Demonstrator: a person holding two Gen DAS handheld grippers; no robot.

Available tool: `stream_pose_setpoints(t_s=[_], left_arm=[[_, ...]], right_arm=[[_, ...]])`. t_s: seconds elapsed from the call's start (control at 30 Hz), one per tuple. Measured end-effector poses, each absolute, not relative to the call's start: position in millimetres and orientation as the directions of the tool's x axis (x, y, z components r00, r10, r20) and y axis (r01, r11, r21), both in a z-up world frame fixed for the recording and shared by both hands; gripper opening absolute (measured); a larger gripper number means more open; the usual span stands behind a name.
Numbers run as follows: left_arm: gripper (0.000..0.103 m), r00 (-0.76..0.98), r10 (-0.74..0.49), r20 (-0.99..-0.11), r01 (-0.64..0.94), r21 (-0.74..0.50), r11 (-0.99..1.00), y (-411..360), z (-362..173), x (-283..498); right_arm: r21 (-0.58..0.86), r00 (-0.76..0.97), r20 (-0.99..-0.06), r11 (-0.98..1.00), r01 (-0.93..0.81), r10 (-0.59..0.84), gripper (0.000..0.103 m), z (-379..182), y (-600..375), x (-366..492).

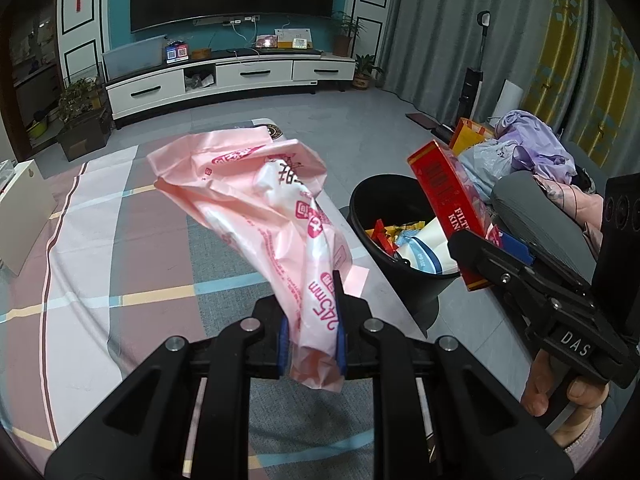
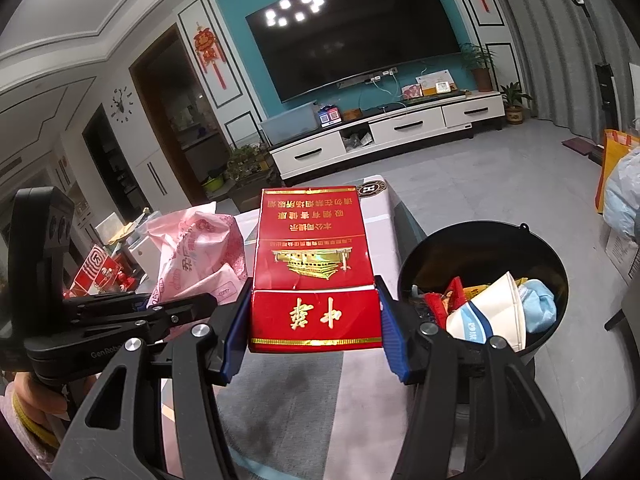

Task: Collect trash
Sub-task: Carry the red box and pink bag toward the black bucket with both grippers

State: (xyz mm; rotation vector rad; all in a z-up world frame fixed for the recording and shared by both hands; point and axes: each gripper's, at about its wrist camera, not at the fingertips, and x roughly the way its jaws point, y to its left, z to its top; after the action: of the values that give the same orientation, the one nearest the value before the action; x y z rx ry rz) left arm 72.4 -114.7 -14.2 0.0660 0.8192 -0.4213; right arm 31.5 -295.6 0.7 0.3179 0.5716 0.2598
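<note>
Item: carry-to-bin step, both loads up. My left jaws [image 1: 311,344] are clamping the pink plastic bag [image 1: 256,204] over the checked worktop [image 1: 100,248], near its right edge. My right jaws [image 2: 314,328] are gripping the red cigarette carton [image 2: 314,264], held level, just left of the black bin [image 2: 484,276]. Next, I judge: swinging each load over the rim, then releasing.
</note>
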Motion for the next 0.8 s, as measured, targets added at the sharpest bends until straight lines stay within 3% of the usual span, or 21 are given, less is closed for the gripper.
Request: stream_pose_setpoints(t_s=[0.8], left_arm=[[0.018,0.579,-0.36,-0.731,0.44,-0.091,0.893,-143,-21,86]], right_arm=[[0.383,0.825,-0.499,0.921,-0.065,0.266,0.056,-8,-317,31]])
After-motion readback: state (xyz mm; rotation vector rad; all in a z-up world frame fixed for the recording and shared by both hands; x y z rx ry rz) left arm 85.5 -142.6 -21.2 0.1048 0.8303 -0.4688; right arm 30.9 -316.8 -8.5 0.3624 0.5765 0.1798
